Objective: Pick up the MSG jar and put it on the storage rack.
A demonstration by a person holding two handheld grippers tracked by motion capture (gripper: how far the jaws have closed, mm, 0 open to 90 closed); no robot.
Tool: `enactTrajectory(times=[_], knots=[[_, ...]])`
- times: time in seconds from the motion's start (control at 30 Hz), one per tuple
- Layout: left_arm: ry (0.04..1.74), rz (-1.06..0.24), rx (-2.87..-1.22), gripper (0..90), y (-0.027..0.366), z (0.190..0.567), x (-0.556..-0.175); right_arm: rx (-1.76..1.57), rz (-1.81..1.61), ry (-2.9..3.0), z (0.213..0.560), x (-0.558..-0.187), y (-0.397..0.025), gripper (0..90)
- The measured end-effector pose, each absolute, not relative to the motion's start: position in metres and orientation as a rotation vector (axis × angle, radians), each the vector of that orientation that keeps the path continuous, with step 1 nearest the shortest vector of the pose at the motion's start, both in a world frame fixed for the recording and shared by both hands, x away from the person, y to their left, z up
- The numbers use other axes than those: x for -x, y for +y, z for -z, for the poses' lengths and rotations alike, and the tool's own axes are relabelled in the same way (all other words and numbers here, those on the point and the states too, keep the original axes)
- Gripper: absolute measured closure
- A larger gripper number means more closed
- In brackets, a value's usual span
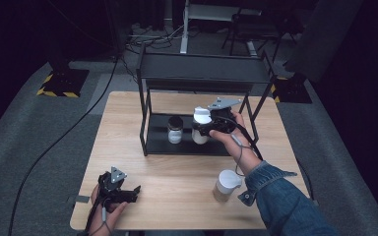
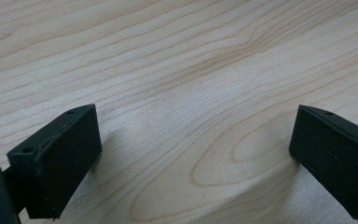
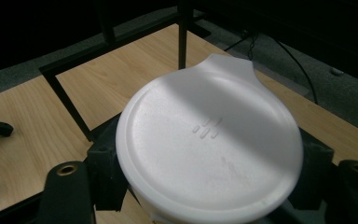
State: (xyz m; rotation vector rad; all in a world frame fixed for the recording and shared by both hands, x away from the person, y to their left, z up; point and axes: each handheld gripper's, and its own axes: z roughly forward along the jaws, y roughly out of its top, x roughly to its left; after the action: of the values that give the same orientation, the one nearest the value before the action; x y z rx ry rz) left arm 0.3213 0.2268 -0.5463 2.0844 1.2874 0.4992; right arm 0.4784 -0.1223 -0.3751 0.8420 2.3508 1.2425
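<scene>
From above, the right claw [image 1: 207, 129] pinches a white lidded jug [image 1: 200, 127] at the lower shelf of the black rack [image 1: 204, 73], just right of a dark-capped jar [image 1: 175, 130] standing there. I judge the jug is mid-transfer; whether it is coming or going I cannot tell. A second white jug [image 1: 225, 185] waits on the desk [image 1: 177, 182] in front of the rack. The left claw [image 1: 124, 194] idles well in front of the rack.

In the left gripper view, its jaws stand spread over bare desk [image 2: 182, 70].

In the right gripper view, the jug's lid [image 3: 209, 144] sits squarely between the jaws, rack posts [image 3: 182, 32] beyond.
</scene>
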Motion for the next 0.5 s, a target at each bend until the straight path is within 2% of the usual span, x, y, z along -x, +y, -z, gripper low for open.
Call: enactTrajectory(times=[0.5], knots=[[1.287,-0.499,-2.084,1.7,0.227,0.546,-0.321,-0.878,-1.189,2.351,0.398,-0.511,-0.118,30.4]])
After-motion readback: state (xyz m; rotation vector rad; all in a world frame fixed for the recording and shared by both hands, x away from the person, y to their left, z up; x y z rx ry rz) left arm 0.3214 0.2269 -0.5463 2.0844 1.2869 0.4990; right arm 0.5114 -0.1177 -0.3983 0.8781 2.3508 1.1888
